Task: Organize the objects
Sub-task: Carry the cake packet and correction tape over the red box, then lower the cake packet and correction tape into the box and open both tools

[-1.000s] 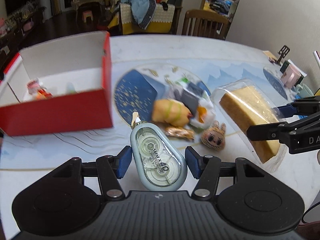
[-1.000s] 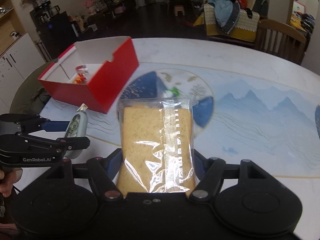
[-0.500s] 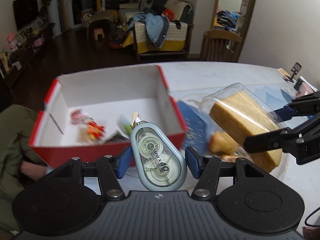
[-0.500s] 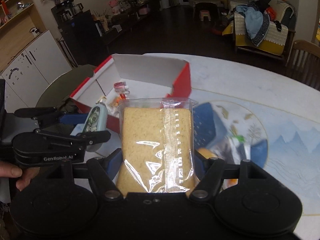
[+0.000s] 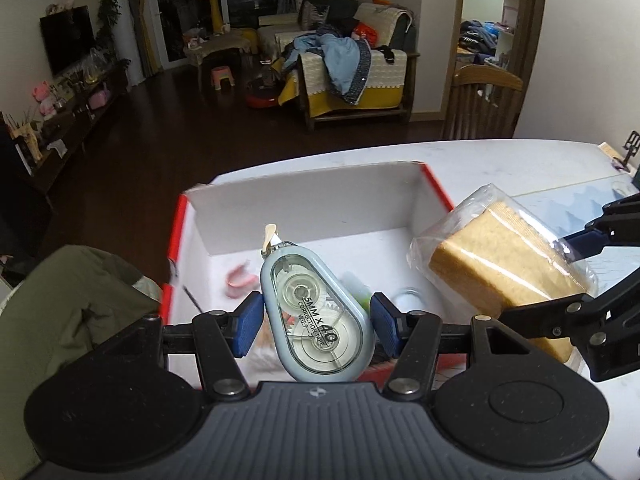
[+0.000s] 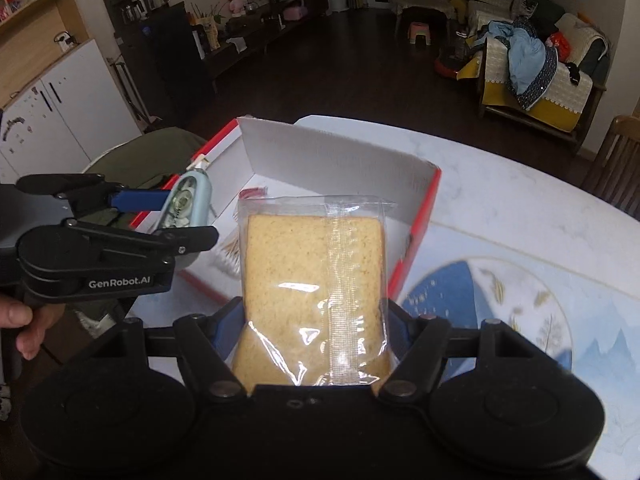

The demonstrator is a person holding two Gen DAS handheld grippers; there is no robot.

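Note:
My left gripper (image 5: 316,322) is shut on a pale blue correction tape dispenser (image 5: 316,320), held over the near part of a red box with a white inside (image 5: 320,204). In the right wrist view that same left gripper (image 6: 160,216) and the correction tape dispenser (image 6: 188,204) hang over the box's left side. My right gripper (image 6: 316,328) is shut on a slice of cake in clear wrap (image 6: 314,280), above the red box (image 6: 340,160). From the left wrist view, the wrapped cake (image 5: 504,268) hangs at the box's right edge. Small blurred items lie inside the box.
The box stands at the edge of a white round table (image 6: 520,208) with a blue-patterned mat (image 6: 500,300). A chair draped in olive cloth (image 5: 68,300) is beside the box. A wooden chair (image 5: 484,104) stands behind the table. A hand (image 6: 24,328) holds the left gripper's handle.
Both grippers have swung left from the pile of objects on the mat to above the red box, each still holding its item. The pile has gone out of view.

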